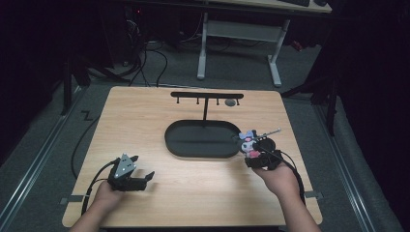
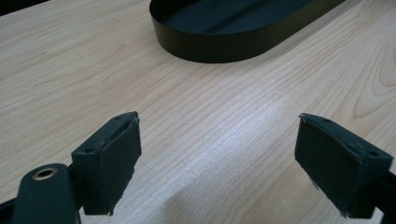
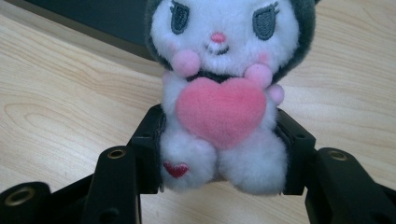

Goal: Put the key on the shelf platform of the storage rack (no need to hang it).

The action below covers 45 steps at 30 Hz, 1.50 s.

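Observation:
A small plush toy (image 3: 222,100) with a white face, dark hood and a pink heart on its chest sits between the jaws of my right gripper (image 3: 219,154), which is shut on its lower body. In the high view the plush toy (image 1: 249,143) is at the right end of the black oval tray (image 1: 202,139), with the right gripper (image 1: 258,159) just below it. My left gripper (image 1: 145,178) rests near the table's front left, open, nothing between its pads (image 2: 112,158). The tray's rim (image 2: 219,49) lies ahead of it.
A black T-shaped hanger stand (image 1: 207,96) with small hooks rises from the tray's far side, a dark round thing (image 1: 230,102) hanging at its right end. A metal keyring chain (image 1: 270,133) trails from the toy. Bare wood lies between the grippers.

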Tool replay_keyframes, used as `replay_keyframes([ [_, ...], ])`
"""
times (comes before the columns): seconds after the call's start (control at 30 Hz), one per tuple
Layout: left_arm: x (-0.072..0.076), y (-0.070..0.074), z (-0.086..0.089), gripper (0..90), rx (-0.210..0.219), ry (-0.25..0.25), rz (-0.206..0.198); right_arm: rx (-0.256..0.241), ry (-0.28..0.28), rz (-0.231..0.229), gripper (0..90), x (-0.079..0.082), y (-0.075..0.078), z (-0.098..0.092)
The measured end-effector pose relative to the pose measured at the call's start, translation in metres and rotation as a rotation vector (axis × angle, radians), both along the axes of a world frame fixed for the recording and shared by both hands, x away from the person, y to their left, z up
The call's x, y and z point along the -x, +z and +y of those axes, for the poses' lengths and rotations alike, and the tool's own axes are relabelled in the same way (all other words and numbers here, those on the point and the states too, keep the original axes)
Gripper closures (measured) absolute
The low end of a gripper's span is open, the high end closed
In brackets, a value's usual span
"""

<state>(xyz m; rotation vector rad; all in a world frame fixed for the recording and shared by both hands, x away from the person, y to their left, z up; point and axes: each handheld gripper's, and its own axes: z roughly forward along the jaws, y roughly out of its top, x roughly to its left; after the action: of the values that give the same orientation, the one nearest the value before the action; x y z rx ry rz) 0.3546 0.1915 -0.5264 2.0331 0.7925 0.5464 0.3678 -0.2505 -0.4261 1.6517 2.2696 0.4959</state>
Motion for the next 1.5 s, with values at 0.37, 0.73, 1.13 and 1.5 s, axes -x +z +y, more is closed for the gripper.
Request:
replay_keyframes([
  [0.37,0.0,0.0,0.0,15.4,0.002,0.0,-0.001,0.006,0.026,-0.002,47.2,-0.014,0.003,0.016],
  [0.73,0.0,0.0,0.001,15.4,0.006,0.001,-0.002,0.011,0.047,-0.001,47.2,-0.029,0.002,0.03],
  [1.13,0.0,0.0,0.001,15.4,0.008,0.002,-0.001,0.007,0.05,-0.003,47.3,-0.041,0.003,0.043],
  [1.5,0.0,0.0,0.001,15.4,0.012,0.002,0.0,-0.002,0.066,-0.006,47.3,-0.057,0.001,0.058],
])
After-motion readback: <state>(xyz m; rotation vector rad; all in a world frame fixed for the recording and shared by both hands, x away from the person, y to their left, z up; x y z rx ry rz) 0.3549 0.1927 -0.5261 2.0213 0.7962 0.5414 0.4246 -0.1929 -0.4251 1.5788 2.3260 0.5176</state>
